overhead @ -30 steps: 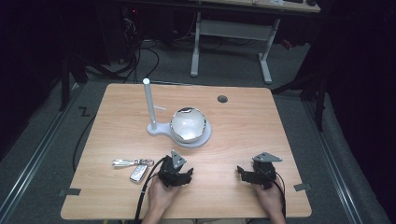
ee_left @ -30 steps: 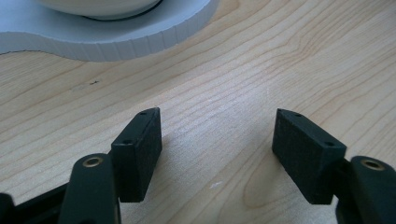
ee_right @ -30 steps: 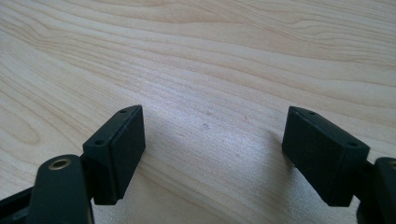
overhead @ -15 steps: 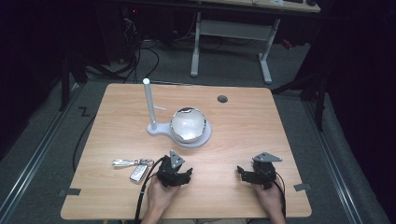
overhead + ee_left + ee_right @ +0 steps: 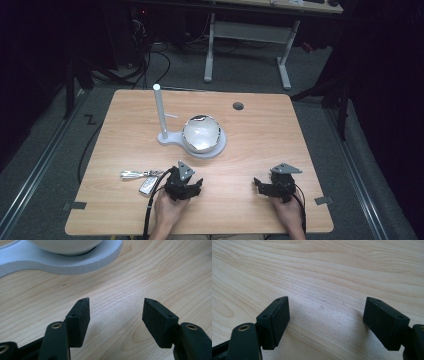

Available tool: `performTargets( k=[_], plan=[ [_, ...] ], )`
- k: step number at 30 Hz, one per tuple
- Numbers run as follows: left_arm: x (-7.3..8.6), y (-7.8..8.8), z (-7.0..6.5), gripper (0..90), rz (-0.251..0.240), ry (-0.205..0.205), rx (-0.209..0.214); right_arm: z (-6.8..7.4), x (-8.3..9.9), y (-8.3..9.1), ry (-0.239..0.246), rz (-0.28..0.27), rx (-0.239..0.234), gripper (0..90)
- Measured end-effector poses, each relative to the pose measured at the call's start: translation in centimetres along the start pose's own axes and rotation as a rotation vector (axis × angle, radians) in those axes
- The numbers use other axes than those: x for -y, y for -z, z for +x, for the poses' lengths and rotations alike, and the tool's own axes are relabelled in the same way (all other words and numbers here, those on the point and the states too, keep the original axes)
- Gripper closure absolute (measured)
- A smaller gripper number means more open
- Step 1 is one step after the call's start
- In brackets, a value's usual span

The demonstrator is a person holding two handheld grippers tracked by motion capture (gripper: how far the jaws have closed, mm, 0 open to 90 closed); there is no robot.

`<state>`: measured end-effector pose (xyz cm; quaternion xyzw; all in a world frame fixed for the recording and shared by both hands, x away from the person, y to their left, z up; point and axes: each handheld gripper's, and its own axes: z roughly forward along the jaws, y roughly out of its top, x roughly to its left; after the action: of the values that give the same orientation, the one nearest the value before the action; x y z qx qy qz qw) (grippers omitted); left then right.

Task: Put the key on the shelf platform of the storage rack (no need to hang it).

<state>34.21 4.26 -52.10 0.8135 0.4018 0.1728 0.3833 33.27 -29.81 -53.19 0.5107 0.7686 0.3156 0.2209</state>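
Observation:
My left gripper (image 5: 192, 186) rests on the wooden table (image 5: 260, 130) near the front, open, with bare wood between its jaws (image 5: 116, 315). Just ahead of it lies a white stand base (image 5: 75, 263) carrying a white bowl (image 5: 201, 132), and an upright white post (image 5: 160, 112) rises from the base's left end. A bunch of keys with a fob (image 5: 142, 179) lies just left of the left gripper. My right gripper (image 5: 262, 186) sits at the front right, open over bare wood (image 5: 325, 312).
A small dark round hole (image 5: 238, 106) marks the table's far side. Tape marks (image 5: 324, 201) sit at the front corners. Beyond the table stands a white desk frame (image 5: 245, 45) on a dark floor with cables.

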Motion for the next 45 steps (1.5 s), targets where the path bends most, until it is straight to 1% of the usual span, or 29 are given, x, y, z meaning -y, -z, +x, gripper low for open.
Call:
performTargets(
  k=[4,6,10,13,14,18,22,28,34,38,45],
  plan=[
    [-0.1,0.7,0.5,39.6,-0.016,0.019,0.005,0.0,0.0,0.0,0.001,0.001,0.000,21.7],
    [-0.1,1.1,0.9,39.6,-0.019,0.026,-0.001,0.0,0.0,0.0,0.001,0.000,0.000,21.7],
    [-0.1,2.0,1.7,39.5,-0.023,0.042,-0.009,0.0,0.0,0.0,0.001,0.001,0.000,21.7],
    [-0.1,2.6,2.2,39.3,-0.017,0.048,-0.013,0.0,0.0,0.0,0.001,0.001,0.000,21.7],
    [-0.1,2.9,2.4,39.3,-0.018,0.044,-0.017,0.0,0.0,0.0,0.001,0.000,0.000,21.7],
    [0.0,3.8,3.0,39.1,-0.027,0.054,-0.033,0.0,0.0,0.0,0.002,0.000,0.000,21.7],
    [0.1,4.4,3.7,39.0,-0.025,0.059,-0.052,0.0,0.0,0.0,0.002,0.000,0.000,21.7],
    [0.8,5.4,4.6,38.8,-0.025,0.084,-0.076,0.0,0.0,0.0,0.003,0.000,-0.001,21.7],
    [1.3,6.2,5.3,38.3,-0.019,0.090,-0.104,0.0,0.0,0.0,0.001,0.001,-0.001,21.7],
    [1.9,6.8,5.9,37.4,-0.026,0.108,-0.121,0.0,0.0,0.0,0.001,0.001,-0.001,21.7],
    [3.1,7.6,6.9,36.7,-0.008,0.128,-0.151,0.0,0.0,0.0,0.001,0.000,0.000,21.7]
  ],
)
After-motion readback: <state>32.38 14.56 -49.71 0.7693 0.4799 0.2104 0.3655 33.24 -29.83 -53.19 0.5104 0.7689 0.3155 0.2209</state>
